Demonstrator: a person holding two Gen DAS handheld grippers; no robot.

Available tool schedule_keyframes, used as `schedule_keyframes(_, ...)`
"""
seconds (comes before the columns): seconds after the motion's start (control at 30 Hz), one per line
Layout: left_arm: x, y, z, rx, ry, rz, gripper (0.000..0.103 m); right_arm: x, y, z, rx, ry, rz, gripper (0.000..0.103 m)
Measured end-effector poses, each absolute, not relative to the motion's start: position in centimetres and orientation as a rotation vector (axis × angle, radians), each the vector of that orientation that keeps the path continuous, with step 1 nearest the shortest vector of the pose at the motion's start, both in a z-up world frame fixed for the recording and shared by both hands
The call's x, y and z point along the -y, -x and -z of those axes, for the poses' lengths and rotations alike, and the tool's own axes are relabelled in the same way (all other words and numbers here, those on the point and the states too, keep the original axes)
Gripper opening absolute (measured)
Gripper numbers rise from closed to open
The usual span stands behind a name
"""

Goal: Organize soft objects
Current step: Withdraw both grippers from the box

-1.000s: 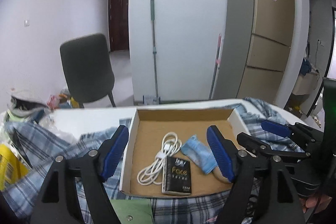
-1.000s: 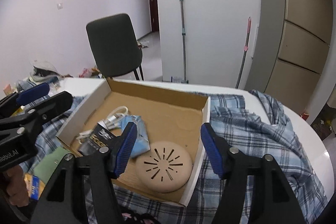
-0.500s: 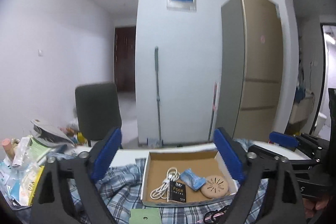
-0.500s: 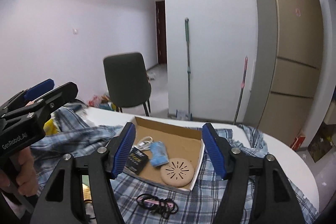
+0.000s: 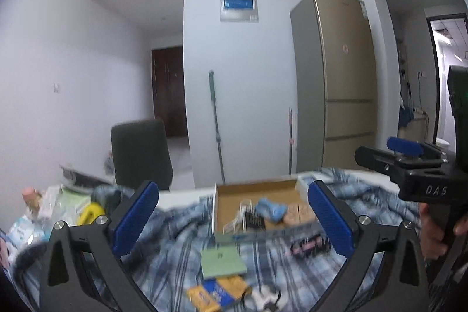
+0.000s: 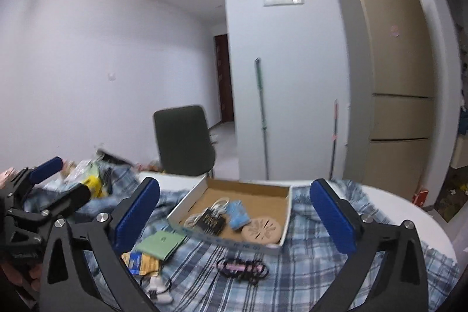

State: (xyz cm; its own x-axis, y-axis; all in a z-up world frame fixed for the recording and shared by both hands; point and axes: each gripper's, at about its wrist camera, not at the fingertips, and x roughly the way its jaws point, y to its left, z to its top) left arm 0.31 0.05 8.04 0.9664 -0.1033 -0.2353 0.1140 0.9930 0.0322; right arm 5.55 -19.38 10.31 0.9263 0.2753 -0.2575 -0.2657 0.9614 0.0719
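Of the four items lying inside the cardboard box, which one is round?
The tan perforated disc, at the box's near right corner. The white cable, black packet and blue cloth beside it are not round.

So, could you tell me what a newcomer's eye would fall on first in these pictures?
Probably the shallow open cardboard box at the middle of the blue plaid cloth, holding a white coiled cable, a black packet, a light blue soft bundle and a round tan slotted disc. Next, the tall gold fridge at the right wall.
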Motion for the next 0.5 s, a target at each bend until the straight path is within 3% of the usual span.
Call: schedule_keyframes(0.5, -1.9, -0.8, -1.3, -0.305, -0.051, 0.108, 0.103, 17.9, -6.5, -1.5, -0.408, 0.048, -0.34, 0.103)
